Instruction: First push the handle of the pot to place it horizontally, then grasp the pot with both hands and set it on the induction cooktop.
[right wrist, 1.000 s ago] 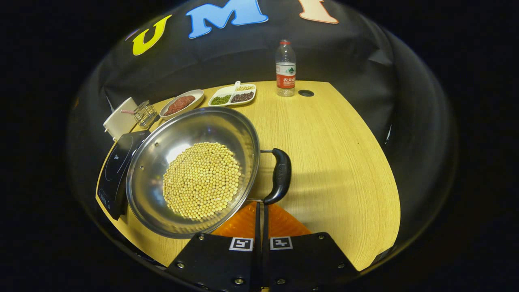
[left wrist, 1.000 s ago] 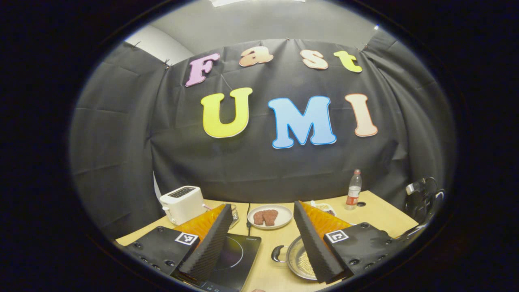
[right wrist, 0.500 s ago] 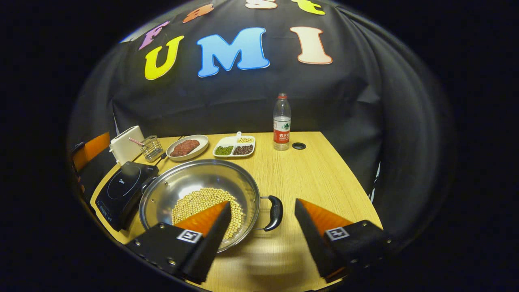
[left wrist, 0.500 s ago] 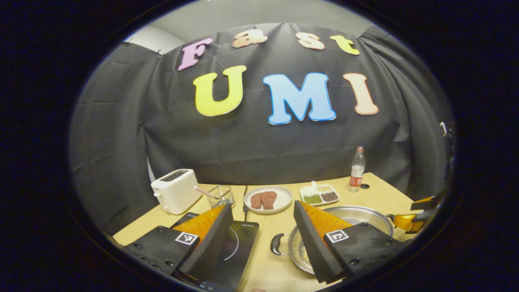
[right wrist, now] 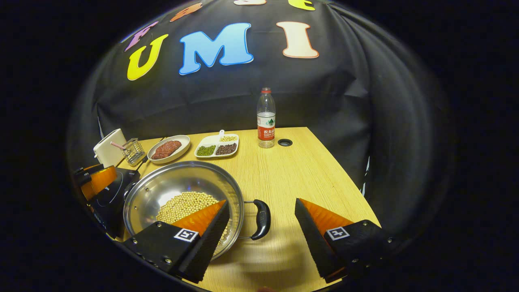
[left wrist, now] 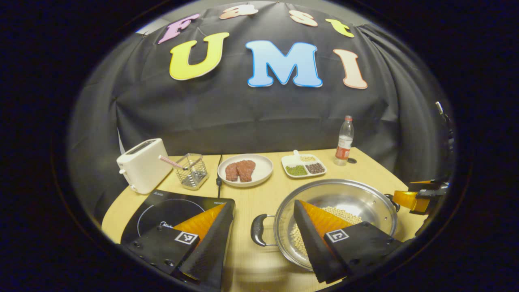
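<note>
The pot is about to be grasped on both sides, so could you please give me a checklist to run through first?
1. Left tool open, pot's left handle between its fingers: ok.
2. Right tool open, right handle between its fingers: ok.
3. Fingers closed on handles: not ok, neither touches yet.
4. Cooktop surface free: ok.
5. Beans lying low in the pot: ok.
6. Pot level on the table: ok.

Toaster (left wrist: 140,165), meat plate (left wrist: 245,169), bottle (right wrist: 266,118)
</note>
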A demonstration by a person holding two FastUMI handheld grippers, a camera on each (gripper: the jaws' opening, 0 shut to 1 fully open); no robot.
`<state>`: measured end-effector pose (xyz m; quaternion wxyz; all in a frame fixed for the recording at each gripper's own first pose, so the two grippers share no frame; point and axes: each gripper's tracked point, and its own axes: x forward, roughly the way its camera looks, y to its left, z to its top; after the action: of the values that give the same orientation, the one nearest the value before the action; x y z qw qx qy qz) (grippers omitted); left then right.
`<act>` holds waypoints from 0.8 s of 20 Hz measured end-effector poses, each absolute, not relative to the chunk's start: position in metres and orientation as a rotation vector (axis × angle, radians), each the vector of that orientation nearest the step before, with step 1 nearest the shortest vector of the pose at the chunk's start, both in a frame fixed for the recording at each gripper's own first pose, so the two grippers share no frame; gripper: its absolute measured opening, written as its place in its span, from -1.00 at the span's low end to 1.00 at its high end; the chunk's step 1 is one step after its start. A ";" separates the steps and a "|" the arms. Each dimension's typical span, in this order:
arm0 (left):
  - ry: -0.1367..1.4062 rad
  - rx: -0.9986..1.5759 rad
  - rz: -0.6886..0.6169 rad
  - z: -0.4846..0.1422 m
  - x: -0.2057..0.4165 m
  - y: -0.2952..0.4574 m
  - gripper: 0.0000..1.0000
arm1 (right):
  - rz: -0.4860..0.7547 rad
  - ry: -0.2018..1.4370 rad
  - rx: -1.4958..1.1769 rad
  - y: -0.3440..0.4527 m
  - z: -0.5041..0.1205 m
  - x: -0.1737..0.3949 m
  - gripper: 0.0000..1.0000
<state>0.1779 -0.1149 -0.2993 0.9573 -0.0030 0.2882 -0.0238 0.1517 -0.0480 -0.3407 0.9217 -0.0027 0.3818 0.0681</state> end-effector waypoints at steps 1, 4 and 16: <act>0.609 -0.010 -0.053 -0.309 0.179 -0.116 0.97 | 0.138 0.791 -0.005 -0.048 -0.344 0.152 0.97; 0.669 -0.022 -0.064 -0.334 0.180 -0.118 0.98 | 0.141 0.820 -0.006 -0.045 -0.354 0.154 0.97; 0.811 -0.044 -0.034 -0.392 0.177 -0.116 0.94 | 0.177 0.928 0.033 -0.033 -0.391 0.149 0.67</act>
<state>0.1767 -0.1156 -0.3924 0.9185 -0.0216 0.3946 -0.0166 0.1491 -0.0335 -0.3905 0.8904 0.0157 0.4468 0.0851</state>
